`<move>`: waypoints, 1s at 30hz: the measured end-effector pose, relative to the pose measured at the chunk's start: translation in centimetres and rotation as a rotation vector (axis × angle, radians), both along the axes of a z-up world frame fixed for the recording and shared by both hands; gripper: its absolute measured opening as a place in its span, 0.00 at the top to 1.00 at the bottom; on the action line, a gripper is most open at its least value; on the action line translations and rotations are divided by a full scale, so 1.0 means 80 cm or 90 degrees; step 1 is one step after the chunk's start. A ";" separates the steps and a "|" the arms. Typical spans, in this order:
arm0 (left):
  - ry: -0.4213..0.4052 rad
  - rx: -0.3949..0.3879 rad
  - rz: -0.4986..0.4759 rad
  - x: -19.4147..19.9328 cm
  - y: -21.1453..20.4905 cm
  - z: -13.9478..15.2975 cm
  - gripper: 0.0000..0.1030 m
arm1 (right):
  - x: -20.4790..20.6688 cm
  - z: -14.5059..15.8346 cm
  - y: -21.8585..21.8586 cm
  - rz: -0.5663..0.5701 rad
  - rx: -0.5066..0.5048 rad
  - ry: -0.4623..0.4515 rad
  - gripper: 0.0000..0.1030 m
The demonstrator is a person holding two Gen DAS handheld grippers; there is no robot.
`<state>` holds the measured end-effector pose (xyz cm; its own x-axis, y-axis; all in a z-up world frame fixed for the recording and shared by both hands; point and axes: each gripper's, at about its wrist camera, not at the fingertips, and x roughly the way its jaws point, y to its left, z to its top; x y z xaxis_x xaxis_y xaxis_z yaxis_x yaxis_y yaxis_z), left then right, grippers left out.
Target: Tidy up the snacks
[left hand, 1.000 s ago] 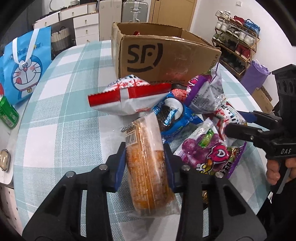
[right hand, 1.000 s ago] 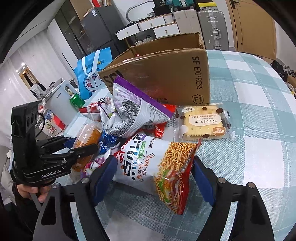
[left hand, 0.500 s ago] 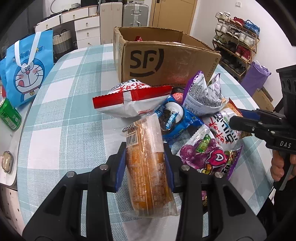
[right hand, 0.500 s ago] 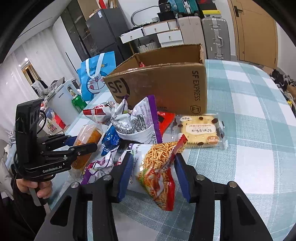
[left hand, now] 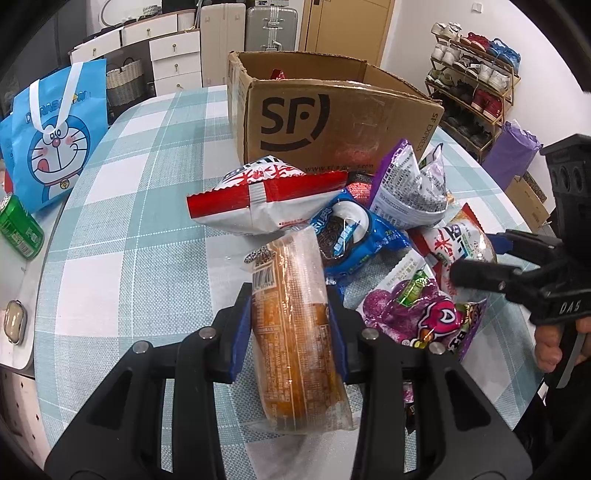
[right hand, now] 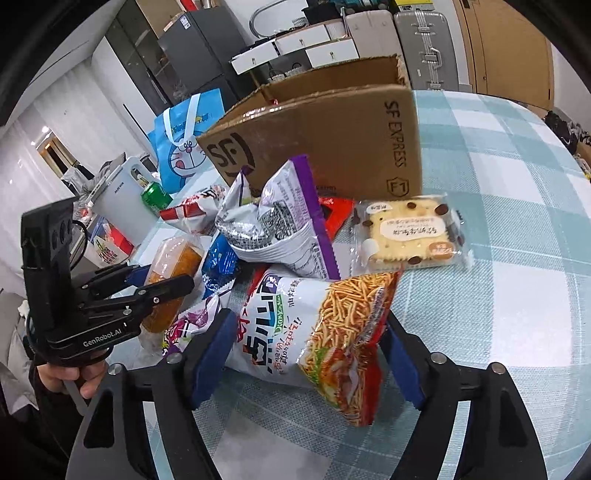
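Snacks heaped on a checked table, one gripper clamped, the other let go.

Nearest, the left gripper (left hand: 290,325) had its blue pads squeezed tight on a wrapped orange cake (left hand: 295,332), while the right gripper (right hand: 306,350) had just been opening, its pads standing off either side of the noodle-snack bag (right hand: 317,332) lying between them. Both worked over a round table (left hand: 122,236) under a pale teal-and-white plaid cloth. Beyond lay a grape-candy pouch (left hand: 417,314), a blue cookie pack (left hand: 351,236), a red-and-white bag (left hand: 266,195), a purple-edged bag (right hand: 273,229) and a wrapped cracker (right hand: 410,232). Behind them stood the open cardboard box (left hand: 332,125). Farther off were a blue cartoon tote (left hand: 55,133), a green can (left hand: 18,225), white drawers (left hand: 173,51), a suitcase (left hand: 271,26) and a shoe rack (left hand: 476,74).
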<state>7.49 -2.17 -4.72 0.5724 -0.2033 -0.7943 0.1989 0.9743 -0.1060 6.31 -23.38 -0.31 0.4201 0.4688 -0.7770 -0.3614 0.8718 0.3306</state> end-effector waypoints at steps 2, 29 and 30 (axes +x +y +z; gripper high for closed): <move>0.001 0.000 0.001 0.000 0.000 0.000 0.67 | -0.001 -0.004 0.006 0.000 -0.008 0.002 0.21; -0.052 -0.003 0.014 -0.019 0.009 0.037 0.67 | -0.018 0.037 -0.002 -0.005 0.018 -0.087 0.42; -0.055 -0.003 0.013 -0.020 0.008 0.039 0.67 | -0.019 0.040 -0.003 -0.007 0.021 -0.092 0.42</move>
